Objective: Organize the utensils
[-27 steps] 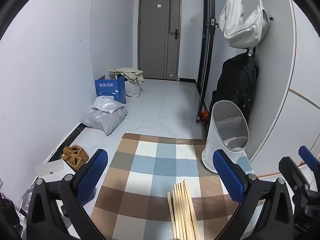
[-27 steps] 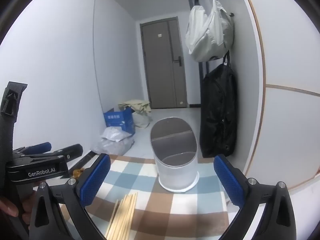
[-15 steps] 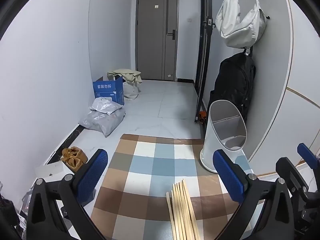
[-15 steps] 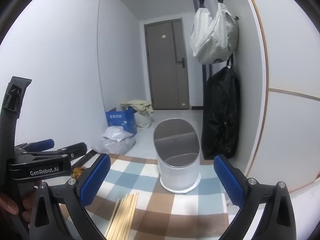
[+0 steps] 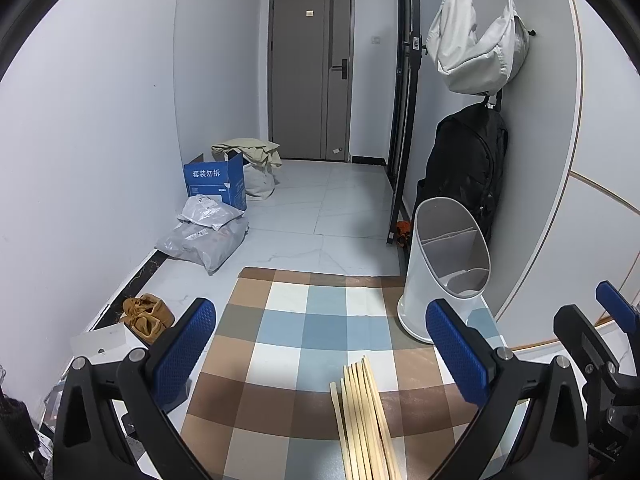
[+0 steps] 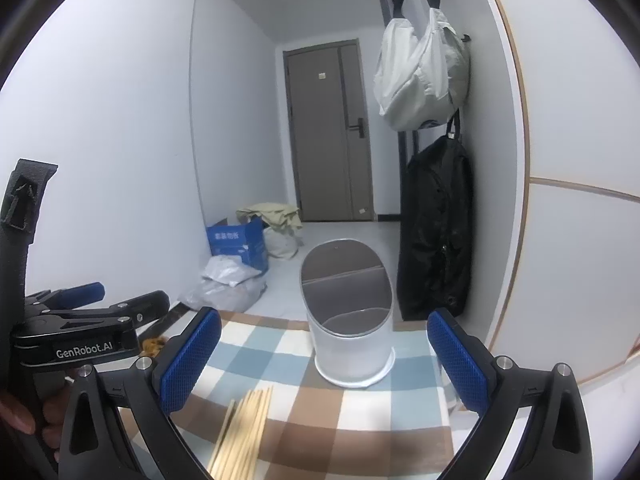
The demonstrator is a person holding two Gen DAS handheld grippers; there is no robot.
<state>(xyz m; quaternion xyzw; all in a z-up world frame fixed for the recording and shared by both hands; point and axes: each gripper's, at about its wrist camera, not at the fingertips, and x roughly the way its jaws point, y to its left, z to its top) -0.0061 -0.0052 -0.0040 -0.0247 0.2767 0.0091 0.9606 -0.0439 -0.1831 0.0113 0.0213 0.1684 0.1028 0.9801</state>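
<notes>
Through my left wrist camera, my left claw (image 5: 320, 354) stands wide open, its two blue pads spread to either side of the lower frame with nothing between them. Low and centre lies one bundle of wooden chopsticks (image 5: 366, 420) on the checked mat (image 5: 308, 328); I count about seven sticks lying side by side. Their long axis runs from the bottom edge up the frame, tips pointing up and slightly left, toward the far end of the mat. At centre right, one white utensil holder (image 5: 448, 276) stands upright on the mat's right edge, its slanted mouth split by dividers into compartments; I cannot tell how many. One white bag (image 5: 476, 48) hangs upper right above one black backpack (image 5: 464, 168). One blue box (image 5: 216, 182) at centre left carries white Chinese characters. My right claw (image 5: 600, 344) shows at the right edge.

Through my right wrist camera, my right claw (image 6: 324, 354) is also spread wide and grips nothing. The chopsticks (image 6: 244, 428) sit lower left of centre, apart from both pads, their long axis rising from the bottom edge and leaning right, tips toward the holder. The utensil holder (image 6: 352, 344) stands at centre, well apart from the sticks, and here two compartments show. My left claw (image 6: 92, 304) appears at the left edge, its body labelled "GenRobot.AI". The blue box (image 6: 238, 240) shows writing too small to read.
</notes>
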